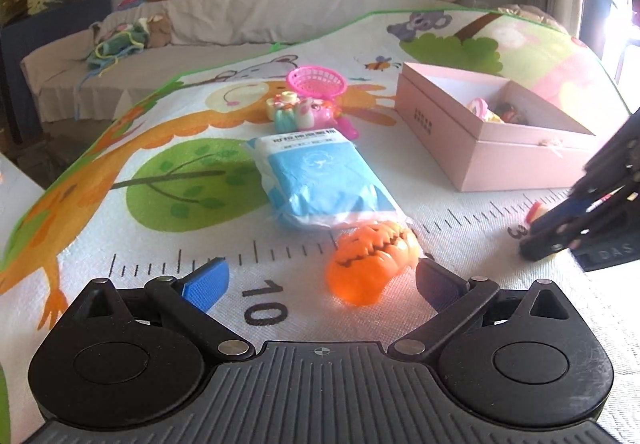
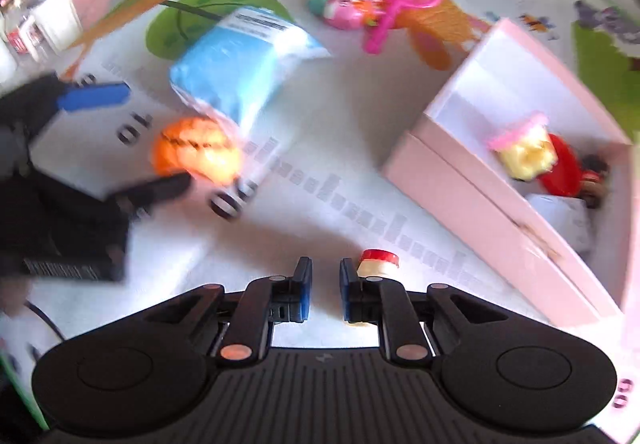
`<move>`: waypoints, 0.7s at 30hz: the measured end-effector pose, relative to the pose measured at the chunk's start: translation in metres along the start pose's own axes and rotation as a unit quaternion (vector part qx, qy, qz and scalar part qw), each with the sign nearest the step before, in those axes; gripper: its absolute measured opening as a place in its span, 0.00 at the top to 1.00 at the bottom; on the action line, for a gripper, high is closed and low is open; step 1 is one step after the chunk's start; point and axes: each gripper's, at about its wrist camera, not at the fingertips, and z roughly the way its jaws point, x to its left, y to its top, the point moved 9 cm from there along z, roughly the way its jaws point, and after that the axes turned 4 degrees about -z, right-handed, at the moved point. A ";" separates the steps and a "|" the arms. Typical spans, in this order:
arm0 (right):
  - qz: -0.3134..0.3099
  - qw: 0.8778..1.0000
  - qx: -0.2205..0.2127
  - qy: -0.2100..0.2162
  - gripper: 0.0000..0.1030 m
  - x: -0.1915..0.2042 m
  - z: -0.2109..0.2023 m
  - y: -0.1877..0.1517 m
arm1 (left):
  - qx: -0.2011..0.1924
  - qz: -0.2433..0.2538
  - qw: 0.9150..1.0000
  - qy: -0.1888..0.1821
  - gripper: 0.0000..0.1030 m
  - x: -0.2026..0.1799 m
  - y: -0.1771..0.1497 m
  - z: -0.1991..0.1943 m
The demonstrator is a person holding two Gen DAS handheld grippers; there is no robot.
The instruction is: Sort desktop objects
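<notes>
An orange pumpkin toy (image 1: 370, 262) lies on the play mat just ahead of my left gripper (image 1: 320, 284), which is open wide and empty, with the toy near its right finger. It also shows in the right wrist view (image 2: 196, 151). A blue tissue pack (image 1: 320, 179) lies behind it. My right gripper (image 2: 325, 290) has a narrow gap between its pads, with nothing between them. A small red-capped toy (image 2: 378, 264) sits just outside its right finger. The open pink box (image 2: 500, 211) holds several toys.
A pink net scoop (image 1: 318, 81) and pastel toys (image 1: 300, 109) lie further back on the mat. A grey sofa (image 1: 240, 19) with plush toys stands beyond. A side table with clutter (image 2: 52, 3) is at far left in the right wrist view.
</notes>
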 end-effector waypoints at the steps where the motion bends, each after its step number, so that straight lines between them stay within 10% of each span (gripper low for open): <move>1: -0.006 1.000 -0.010 -0.020 0.80 -0.008 -0.002 -0.009 | 0.005 0.000 1.000 -0.002 0.01 -0.003 -0.001 0.000; 10: 0.123 0.984 -0.103 -0.073 0.48 -0.089 -0.036 -0.078 | 0.026 0.026 0.998 -0.055 0.01 -0.057 -0.006 0.008; 15: 0.182 0.972 -0.128 -0.069 0.38 -0.111 -0.041 -0.116 | 0.045 0.042 0.984 -0.166 0.01 -0.110 -0.013 -0.005; 21: 0.195 0.968 -0.152 -0.042 0.37 -0.106 -0.027 -0.119 | 0.033 0.080 0.991 -0.105 0.01 -0.121 -0.013 -0.010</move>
